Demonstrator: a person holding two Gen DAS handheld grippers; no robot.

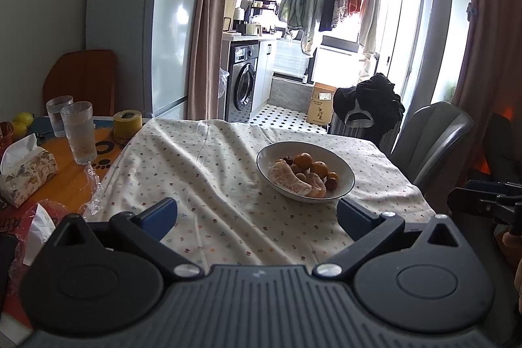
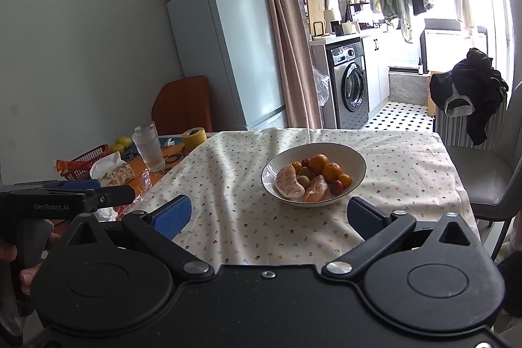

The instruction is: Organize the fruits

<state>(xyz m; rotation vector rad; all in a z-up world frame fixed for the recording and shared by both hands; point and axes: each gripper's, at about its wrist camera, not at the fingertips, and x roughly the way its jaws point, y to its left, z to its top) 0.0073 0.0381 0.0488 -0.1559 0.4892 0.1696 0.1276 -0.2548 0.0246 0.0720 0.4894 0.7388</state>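
Sitting in one white bowl (image 2: 352, 159): two peeled pomelo segments (image 2: 287, 181), four oranges (image 2: 319, 162); both grippers, left (image 1: 257, 214) and right (image 2: 269, 216), spread wide, empty.

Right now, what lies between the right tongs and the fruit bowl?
Only bare floral tablecloth lies between the open right tongs and the fruit bowl, per the right wrist view.

Bare tablecloth (image 2: 261, 234) before bowl (image 2: 355, 163)

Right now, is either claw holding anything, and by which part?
Nothing. Left claw and right claw are both open and empty, short of the fruit bowl.
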